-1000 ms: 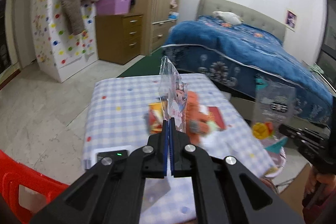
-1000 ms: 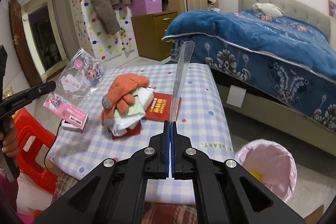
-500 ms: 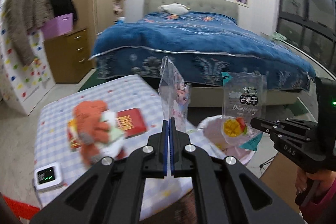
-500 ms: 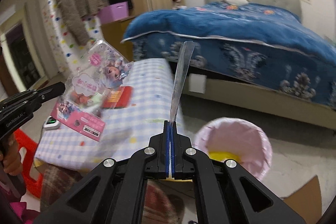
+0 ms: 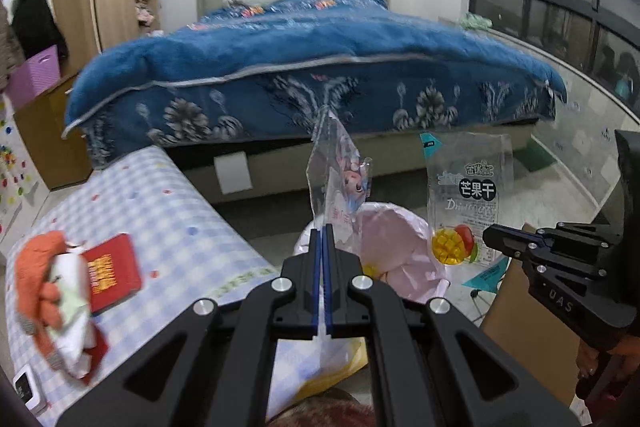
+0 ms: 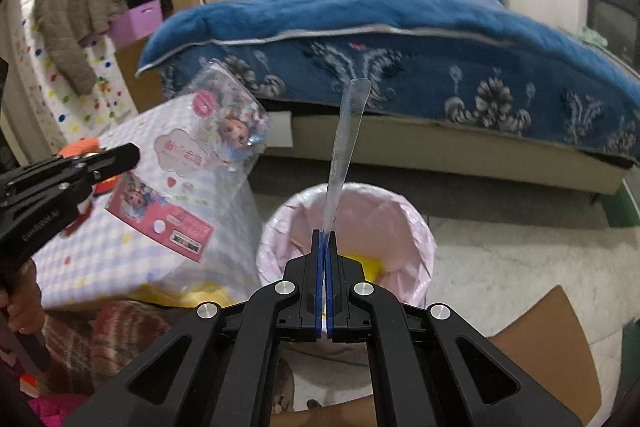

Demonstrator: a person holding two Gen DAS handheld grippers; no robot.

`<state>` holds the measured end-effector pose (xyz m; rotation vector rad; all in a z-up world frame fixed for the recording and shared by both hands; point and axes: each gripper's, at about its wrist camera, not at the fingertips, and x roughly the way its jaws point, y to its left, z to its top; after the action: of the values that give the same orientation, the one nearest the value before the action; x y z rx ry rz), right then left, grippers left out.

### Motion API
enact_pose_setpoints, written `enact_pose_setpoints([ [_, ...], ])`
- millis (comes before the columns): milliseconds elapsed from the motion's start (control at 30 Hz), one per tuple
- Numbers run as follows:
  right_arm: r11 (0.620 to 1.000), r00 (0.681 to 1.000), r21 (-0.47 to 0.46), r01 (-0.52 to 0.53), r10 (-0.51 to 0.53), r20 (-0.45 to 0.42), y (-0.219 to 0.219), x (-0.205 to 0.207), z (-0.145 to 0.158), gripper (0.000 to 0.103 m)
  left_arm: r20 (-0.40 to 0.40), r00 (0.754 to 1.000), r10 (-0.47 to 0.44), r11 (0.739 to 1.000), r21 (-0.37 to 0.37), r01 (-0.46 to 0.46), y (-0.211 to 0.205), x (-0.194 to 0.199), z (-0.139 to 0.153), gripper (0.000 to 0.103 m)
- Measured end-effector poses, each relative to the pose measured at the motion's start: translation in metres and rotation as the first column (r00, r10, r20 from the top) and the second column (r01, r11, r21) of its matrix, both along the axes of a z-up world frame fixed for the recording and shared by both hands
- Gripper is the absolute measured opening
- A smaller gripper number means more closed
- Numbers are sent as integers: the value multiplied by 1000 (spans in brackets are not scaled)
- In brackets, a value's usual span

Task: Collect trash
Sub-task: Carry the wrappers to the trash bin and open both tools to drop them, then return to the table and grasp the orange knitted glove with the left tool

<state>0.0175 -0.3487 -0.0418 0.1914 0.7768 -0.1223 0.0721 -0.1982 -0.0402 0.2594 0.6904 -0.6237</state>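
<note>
Right gripper (image 6: 324, 239) fingers pinch a clear wrapper (image 6: 345, 143) edge-on above the pink-lined bin (image 6: 416, 227).

The pink-lined bin (image 6: 400, 223) gapes unobstructed — table (image 6: 224, 259) edge crowds its left, cardboard (image 6: 560, 339) its right.

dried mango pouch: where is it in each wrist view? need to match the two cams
Left wrist view: the dried mango pouch shows face-on at right of centre, pinched at its lower edge by the right gripper.
Right wrist view: the same pouch shows edge-on, a thin clear strip rising from the closed fingers at picture centre.
Shared landmark: the pink-lined bin, under the pouch in both views.
</note>
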Motion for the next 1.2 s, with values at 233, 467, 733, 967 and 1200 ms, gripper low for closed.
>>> enact_pose_setpoints([
  [233, 1000, 998, 19, 14, -12, -61, -17, 22, -32, 0, -44, 999, -23, 999, 47, 25, -38, 23, -28, 0],
  [467, 999, 995, 23, 27, -25, -102, -34, 46, -53, 3, -60, 997, -40, 997, 60, 44, -64, 45, -42, 0],
  [733, 998, 987, 32, 51, -45, -153, -49, 62, -81, 30, -88, 996, -27, 997, 71, 33, -65, 61, -52, 31],
  [967, 993, 991, 63, 97, -91, -96, -48, 33, -49, 30, -79, 994, 71, 995, 74, -65, -8, 51, -36, 31],
  [1200, 996, 1000, 84, 11, -10, -22, -10, 21, -9, 32, -92, 982, 166, 985, 53, -162, 56, 23, -16, 31],
])
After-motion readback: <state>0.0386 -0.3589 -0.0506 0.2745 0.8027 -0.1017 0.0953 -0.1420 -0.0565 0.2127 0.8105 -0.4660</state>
